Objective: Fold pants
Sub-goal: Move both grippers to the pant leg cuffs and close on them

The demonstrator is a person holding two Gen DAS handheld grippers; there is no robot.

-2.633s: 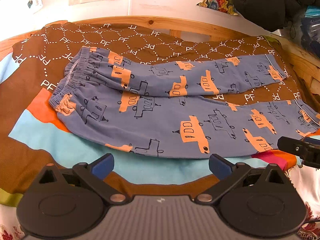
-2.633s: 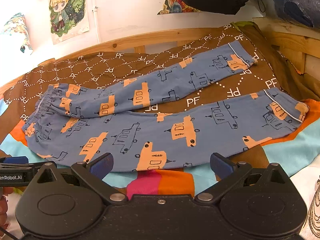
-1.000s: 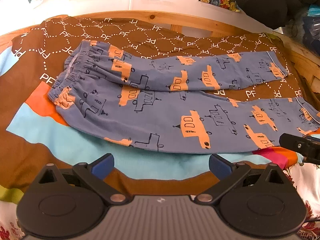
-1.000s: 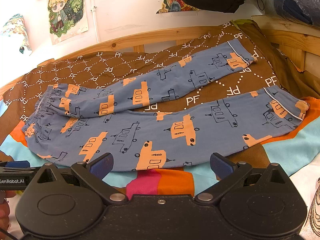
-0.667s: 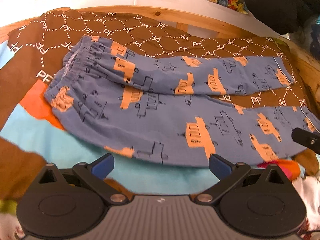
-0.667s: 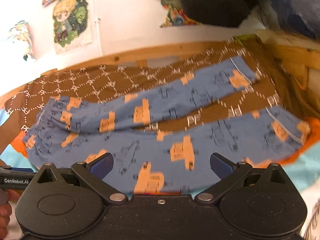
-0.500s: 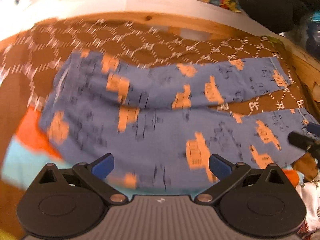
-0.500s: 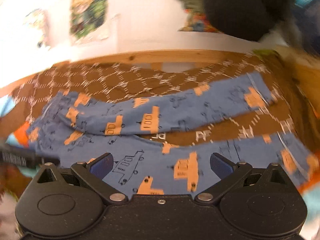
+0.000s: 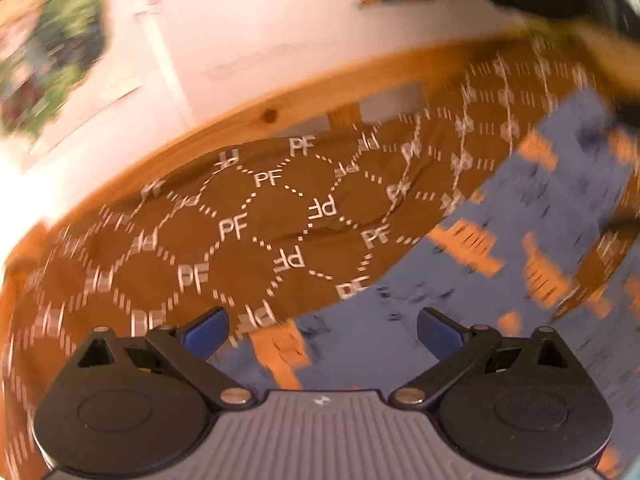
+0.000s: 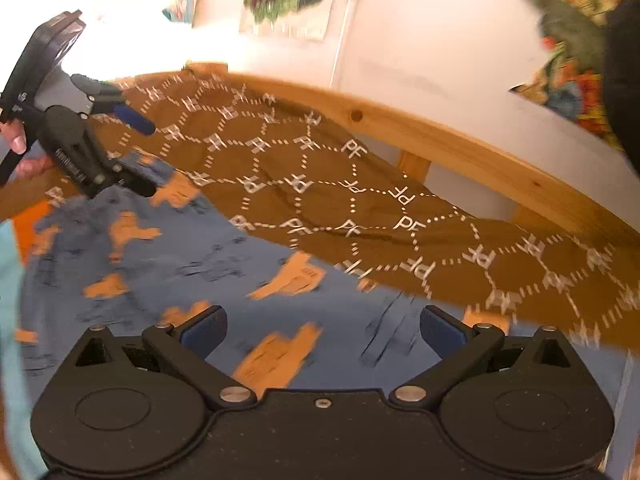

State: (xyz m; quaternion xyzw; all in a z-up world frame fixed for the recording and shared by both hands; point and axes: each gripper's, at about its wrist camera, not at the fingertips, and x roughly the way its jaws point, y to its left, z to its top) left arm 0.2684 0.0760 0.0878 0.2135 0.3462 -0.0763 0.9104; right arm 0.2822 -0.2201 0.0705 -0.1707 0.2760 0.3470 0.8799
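Blue pants with orange print lie flat on the brown "PF" bedspread on the bed, near the wooden bed frame. Left gripper jaws wide but closing, nothing pinched between them (pants edge lies under them). Right gripper jaws wide apart, empty, over a pant leg. A hand holds the left gripper at the far waistband end. Both views motion-blurred.

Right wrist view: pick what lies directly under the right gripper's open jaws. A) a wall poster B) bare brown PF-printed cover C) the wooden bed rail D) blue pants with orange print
D: blue pants with orange shapes fill the gap at the right gripper, nothing gripped.
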